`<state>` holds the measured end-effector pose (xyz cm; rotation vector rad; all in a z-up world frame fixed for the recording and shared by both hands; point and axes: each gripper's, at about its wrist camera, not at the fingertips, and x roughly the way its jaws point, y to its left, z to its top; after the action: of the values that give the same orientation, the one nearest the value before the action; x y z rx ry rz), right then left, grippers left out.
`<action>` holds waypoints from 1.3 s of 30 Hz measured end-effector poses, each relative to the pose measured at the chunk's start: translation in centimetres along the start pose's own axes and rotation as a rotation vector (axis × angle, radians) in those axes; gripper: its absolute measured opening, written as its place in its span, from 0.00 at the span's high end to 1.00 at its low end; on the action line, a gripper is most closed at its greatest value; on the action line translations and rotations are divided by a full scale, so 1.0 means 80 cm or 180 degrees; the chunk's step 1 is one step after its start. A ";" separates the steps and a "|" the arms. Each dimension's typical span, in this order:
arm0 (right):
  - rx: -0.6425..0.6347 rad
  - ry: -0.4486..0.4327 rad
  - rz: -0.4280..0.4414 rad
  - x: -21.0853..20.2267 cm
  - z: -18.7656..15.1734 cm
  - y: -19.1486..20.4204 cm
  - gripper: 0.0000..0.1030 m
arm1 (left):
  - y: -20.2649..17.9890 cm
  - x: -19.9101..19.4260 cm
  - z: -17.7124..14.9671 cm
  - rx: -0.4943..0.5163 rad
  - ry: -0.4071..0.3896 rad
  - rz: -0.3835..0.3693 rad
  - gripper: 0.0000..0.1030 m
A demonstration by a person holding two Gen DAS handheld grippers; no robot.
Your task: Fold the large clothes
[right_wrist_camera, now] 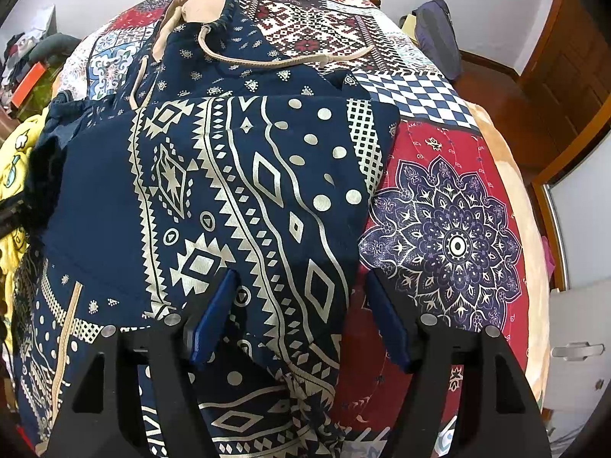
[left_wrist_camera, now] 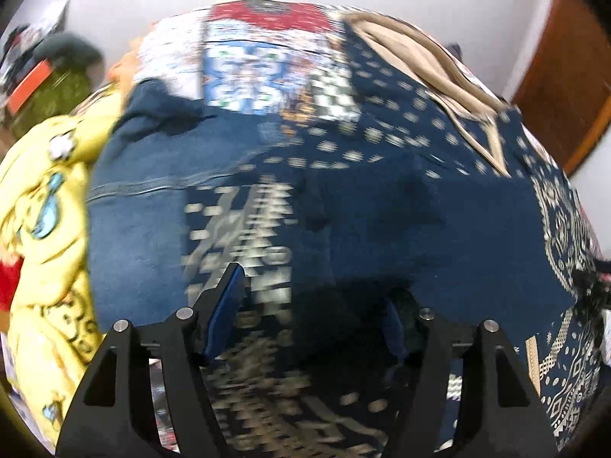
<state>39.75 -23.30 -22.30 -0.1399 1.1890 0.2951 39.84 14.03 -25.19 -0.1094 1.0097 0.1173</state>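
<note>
The navy patterned garment (right_wrist_camera: 229, 191) lies on the bed's patchwork bedspread (right_wrist_camera: 450, 236), one flap apparently folded over; more folds seem left. Left tongs (left_wrist_camera: 317, 305) and right tongs (right_wrist_camera: 301, 297) gape wide above the garment, holding nothing.

The patterned garment (right_wrist_camera: 214, 191) lies on the bedspread (right_wrist_camera: 443, 229), filling frame centre-left; a cloth (left_wrist_camera: 42, 229), perhaps bedding, sits at its left edge.

My left tool (left_wrist_camera: 315, 297) and right tool (right_wrist_camera: 301, 290) look alike: black angular frames, round silver screws, and blue pads lining both fingers (right_wrist_camera: 214, 320).
</note>
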 end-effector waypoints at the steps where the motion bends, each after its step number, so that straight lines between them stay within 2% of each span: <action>1: 0.0000 0.0001 0.0002 0.000 0.000 -0.001 0.35 | 0.013 -0.004 -0.001 -0.0043 -0.0005 0.0042 0.37; 7: 0.0004 0.0032 -0.0025 0.000 0.001 0.000 0.35 | 0.093 -0.017 -0.017 -0.0266 0.0122 0.0316 0.36; 10: 0.0027 0.0070 -0.0042 -0.002 0.005 -0.001 0.35 | 0.114 -0.027 -0.024 -0.0302 0.0149 0.0356 0.37; 13: -0.0012 0.0031 -0.0094 -0.014 0.016 0.003 0.35 | 0.115 -0.044 -0.020 -0.0247 0.0078 0.0321 0.37; 17: -0.0118 -0.0201 -0.0109 -0.047 0.042 0.014 0.35 | 0.091 -0.070 0.006 -0.0095 -0.0101 0.0162 0.36; 22: -0.0254 -0.0596 -0.0061 -0.090 0.086 0.035 0.35 | 0.034 -0.095 0.065 0.0170 -0.0403 -0.0134 0.36; 28: -0.0397 -0.0874 0.0053 -0.095 0.145 0.065 0.35 | -0.025 -0.079 0.133 0.0198 -0.0453 -0.0597 0.34; 32: -0.0443 -0.0850 0.0102 -0.068 0.181 0.085 0.35 | -0.054 -0.042 0.169 0.0232 -0.0379 -0.0594 0.34; 35: -0.0450 -0.0723 0.0150 -0.034 0.204 0.094 0.35 | -0.066 0.000 0.188 0.0124 -0.0186 -0.0805 0.34; 39: -0.0456 -0.0515 0.0126 0.017 0.228 0.100 0.35 | -0.074 0.063 0.206 -0.0084 0.0046 -0.0914 0.34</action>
<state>54.07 -10.73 -16.41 -0.2138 1.0110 0.4189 57.16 10.79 -20.56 -0.2781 0.9969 -0.1326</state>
